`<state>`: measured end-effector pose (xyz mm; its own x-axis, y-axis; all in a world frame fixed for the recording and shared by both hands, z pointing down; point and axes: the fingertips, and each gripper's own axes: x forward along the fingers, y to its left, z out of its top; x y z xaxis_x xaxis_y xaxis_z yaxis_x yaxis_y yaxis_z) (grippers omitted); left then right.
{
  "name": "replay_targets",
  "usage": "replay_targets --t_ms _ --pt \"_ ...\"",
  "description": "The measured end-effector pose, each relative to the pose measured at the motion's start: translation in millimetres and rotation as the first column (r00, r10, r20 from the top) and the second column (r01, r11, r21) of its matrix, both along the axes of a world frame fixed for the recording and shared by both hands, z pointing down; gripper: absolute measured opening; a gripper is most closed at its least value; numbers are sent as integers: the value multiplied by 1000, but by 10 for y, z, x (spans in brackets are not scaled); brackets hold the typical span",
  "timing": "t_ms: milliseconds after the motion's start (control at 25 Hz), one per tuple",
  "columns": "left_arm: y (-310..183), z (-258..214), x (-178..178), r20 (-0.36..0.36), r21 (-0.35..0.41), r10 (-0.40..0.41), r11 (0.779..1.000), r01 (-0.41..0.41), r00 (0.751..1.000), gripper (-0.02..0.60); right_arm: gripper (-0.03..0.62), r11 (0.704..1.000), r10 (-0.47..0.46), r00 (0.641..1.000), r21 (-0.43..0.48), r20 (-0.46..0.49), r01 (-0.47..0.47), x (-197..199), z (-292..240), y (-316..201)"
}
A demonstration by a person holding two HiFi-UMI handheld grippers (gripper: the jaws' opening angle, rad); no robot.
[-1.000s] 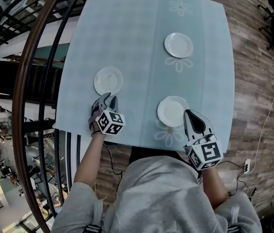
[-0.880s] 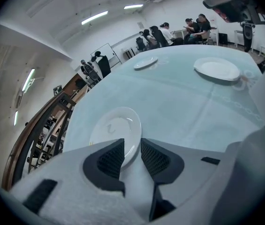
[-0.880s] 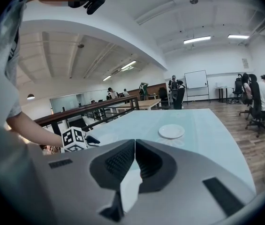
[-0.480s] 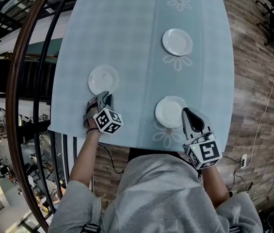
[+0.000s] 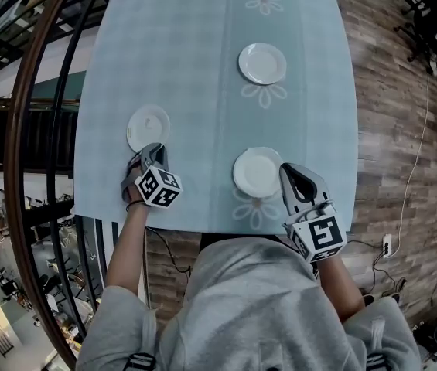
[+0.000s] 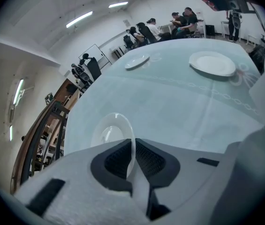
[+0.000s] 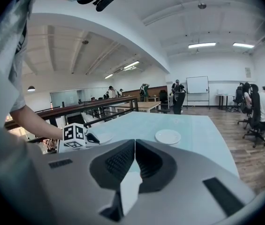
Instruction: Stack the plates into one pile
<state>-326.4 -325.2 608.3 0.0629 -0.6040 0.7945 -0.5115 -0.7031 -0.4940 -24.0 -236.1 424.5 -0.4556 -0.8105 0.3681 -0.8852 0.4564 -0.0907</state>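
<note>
**Left plate clamped at its near rim**

The left gripper [image 5: 150, 153] is clamped on the near rim of the left plate [image 5: 148, 127], which extends ahead of it. The right gripper [image 5: 289, 175] is closed on nothing, just beside the near plate [image 5: 255, 171]. That plate lies to the right of the held one and is the likelier base for the pile.

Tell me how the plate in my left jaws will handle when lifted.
The plate looks like glossy ceramic: probably stiff, slippery, breakable. The left gripper pinches only its near rim, so it may pivot downward.
</note>
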Motion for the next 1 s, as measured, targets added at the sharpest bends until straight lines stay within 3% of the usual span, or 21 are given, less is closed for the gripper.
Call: replay_targets --t_ms 240,480,720,1000 --pt "-102 -494 58 -85 103 -54 993 63 995 31 26 996 69 997 53 17 -70 309 -200 79" --pt "-116 -819 287 -122 192 -18 980 42 992 26 26 986 132 991 100 29 -134 634 -279 229" --pt "70 -937 755 -154 216 56 976 -21 987 26 26 976 176 984 127 28 -178 903 -298 487" --pt "435 -970 1406 -249 170 127 982 -86 960 26 28 964 228 972 127 57 -234 1074 -252 752"
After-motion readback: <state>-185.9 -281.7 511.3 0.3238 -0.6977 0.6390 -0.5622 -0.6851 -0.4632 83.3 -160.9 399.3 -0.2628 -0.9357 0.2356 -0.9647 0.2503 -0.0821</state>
